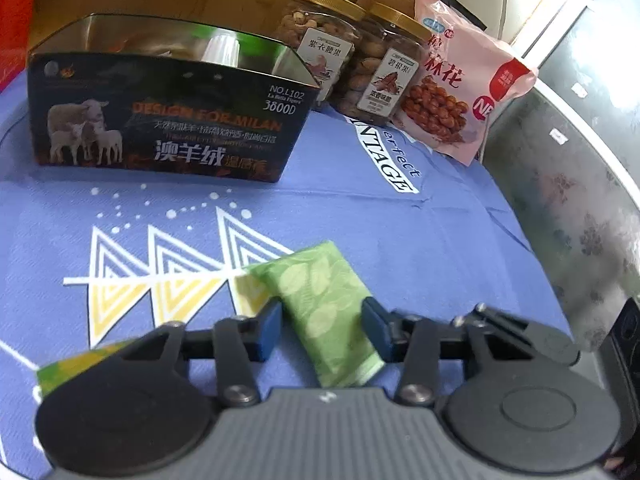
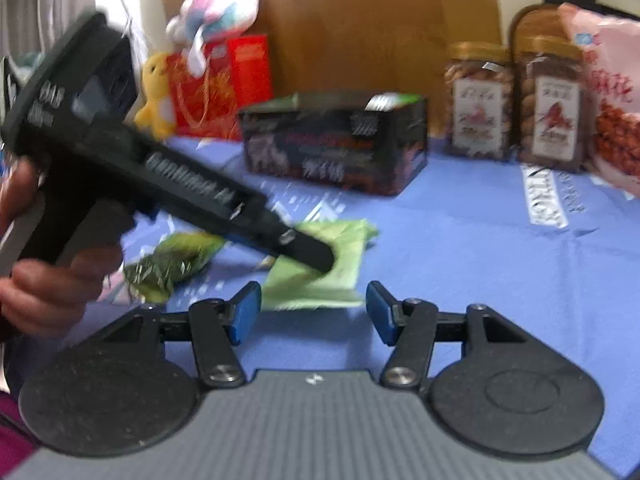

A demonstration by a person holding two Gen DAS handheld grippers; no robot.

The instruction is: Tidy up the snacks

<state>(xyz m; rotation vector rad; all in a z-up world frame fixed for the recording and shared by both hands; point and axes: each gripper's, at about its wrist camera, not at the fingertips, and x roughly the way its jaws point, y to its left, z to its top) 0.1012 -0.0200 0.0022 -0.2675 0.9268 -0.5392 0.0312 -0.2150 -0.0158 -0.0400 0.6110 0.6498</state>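
Observation:
A light green snack packet (image 1: 326,304) lies on the blue cloth between the blue pads of my left gripper (image 1: 324,326); the jaws are open around it with small gaps on both sides. The right wrist view shows the same packet (image 2: 344,248) under the left gripper's tip (image 2: 316,254). My right gripper (image 2: 314,312) is open and empty, just in front of the packet. A darker green foil packet (image 2: 172,262) lies to the left. A black open box (image 1: 168,120) stands at the back; it also shows in the right wrist view (image 2: 336,148).
Two clear nut jars with gold lids (image 1: 320,40) (image 1: 384,64) and a pink snack bag (image 1: 460,80) stand at the back right. A red gift bag (image 2: 216,84) and plush toys (image 2: 216,4) sit at the back left. The table edge (image 1: 520,216) runs on the right.

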